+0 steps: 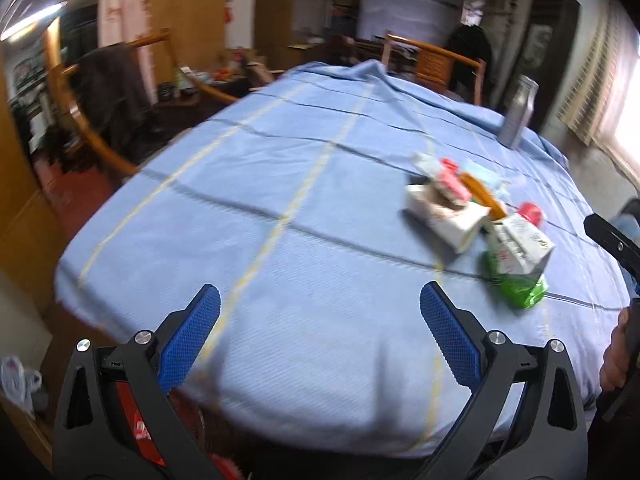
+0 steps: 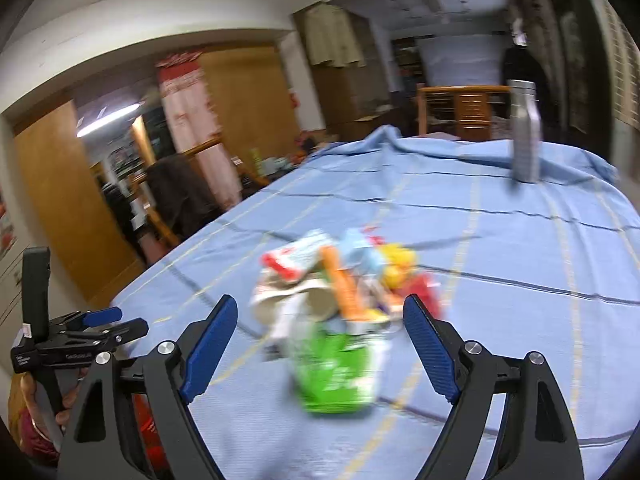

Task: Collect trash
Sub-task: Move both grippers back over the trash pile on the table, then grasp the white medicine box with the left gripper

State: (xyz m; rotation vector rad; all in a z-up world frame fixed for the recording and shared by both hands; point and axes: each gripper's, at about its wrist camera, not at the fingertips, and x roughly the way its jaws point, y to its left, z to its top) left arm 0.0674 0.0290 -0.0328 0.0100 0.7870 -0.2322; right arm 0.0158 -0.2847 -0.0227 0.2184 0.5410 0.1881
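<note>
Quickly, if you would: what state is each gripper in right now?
Left gripper: open, holding nothing.
Right gripper: open, holding nothing.

**Blue cloth, bright litter**

The tablecloth is light blue, crossed by thin dark and pale yellow lines in a wide check. On it, the trash pile mixes a green wrapper, white cartons, orange, yellow and red bits. The bottle is silver-grey. Both grippers are black with blue textured pads.
</note>
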